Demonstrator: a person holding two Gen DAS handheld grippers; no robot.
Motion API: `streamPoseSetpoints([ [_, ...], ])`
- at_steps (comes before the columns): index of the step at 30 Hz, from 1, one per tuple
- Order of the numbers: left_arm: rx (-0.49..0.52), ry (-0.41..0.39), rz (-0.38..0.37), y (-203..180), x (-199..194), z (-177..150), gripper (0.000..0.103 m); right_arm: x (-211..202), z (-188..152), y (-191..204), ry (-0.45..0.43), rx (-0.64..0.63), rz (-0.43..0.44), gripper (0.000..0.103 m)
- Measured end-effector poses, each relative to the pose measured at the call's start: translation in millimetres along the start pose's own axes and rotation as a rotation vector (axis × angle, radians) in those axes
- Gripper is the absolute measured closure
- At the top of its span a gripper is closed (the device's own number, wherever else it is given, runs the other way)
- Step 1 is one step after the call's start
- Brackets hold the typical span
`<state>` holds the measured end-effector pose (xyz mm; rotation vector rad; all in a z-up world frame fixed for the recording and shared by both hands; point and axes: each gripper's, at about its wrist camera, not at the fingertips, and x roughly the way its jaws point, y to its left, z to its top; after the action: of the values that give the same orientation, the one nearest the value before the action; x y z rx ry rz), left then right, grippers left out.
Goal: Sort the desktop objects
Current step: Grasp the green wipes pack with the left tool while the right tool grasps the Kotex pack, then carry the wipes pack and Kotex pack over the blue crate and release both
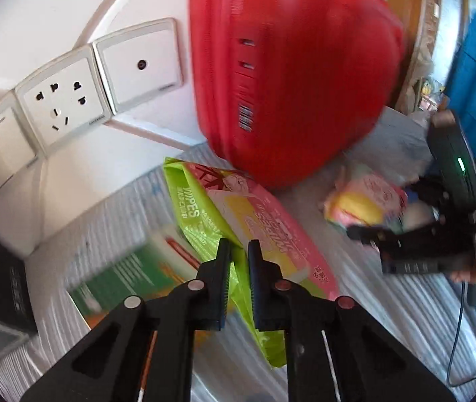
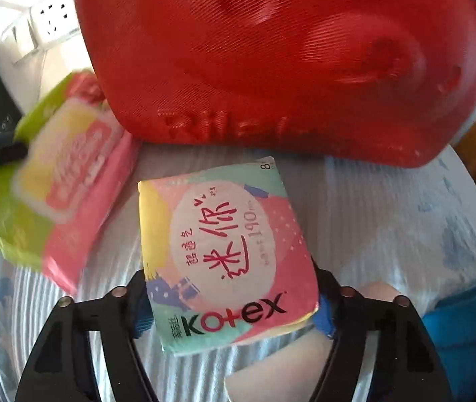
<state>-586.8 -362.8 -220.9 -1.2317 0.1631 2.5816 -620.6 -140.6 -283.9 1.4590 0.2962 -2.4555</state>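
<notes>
Both packs were up at once! The left tongs [image 1: 239, 251] had pinched the green edge of the wipes pack [image 1: 238, 214], lifted over the striped bed sheet [image 1: 388, 318]. The right tongs [image 2: 232, 296] were clamped on the Kotex pad pack [image 2: 227, 234], just short of the red case [image 2: 271, 53]. A green box [image 1: 130, 274] lay untouched below. Sorting looked midway at best: nothing visibly placed, both packs wanting a home.

wipes pack [image 2: 60, 197] left of Kotex pack [image 2: 227, 251] | case [image 2: 288, 60] behind both
</notes>
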Motion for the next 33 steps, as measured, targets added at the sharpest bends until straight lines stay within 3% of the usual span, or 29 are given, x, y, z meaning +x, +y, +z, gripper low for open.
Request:
streamPoseSetpoints([
  [4, -0.042, -0.002, -0.050, -20.4, -13.6, -25.1, 0.095, -22.7, -15.4, -8.0, -0.037, 0.053, 0.042, 0.034],
  [7, -0.018, 0.011, -0.069, -40.4, -27.5, -43.1, 0.099, -49.7, -31.9, -10.5, -0.074, 0.078, 0.056, 0.034],
  [14, -0.031, 0.037, -0.120, -70.9, -74.5, -98.6, 0.099, -111.0, -76.4, 5.2, -0.114, 0.069, 0.103, 0.034],
  [21, -0.047, 0.084, -0.107, -87.5, -118.3, -145.3, 0.099, -126.1, -111.3, 27.3, -0.091, 0.080, 0.166, 0.034],
  [33, 0.023, 0.017, -0.016, -113.2, -197.2, -155.2, 0.100, -200.3, -130.8, 54.1, -0.180, 0.034, 0.209, 0.034],
])
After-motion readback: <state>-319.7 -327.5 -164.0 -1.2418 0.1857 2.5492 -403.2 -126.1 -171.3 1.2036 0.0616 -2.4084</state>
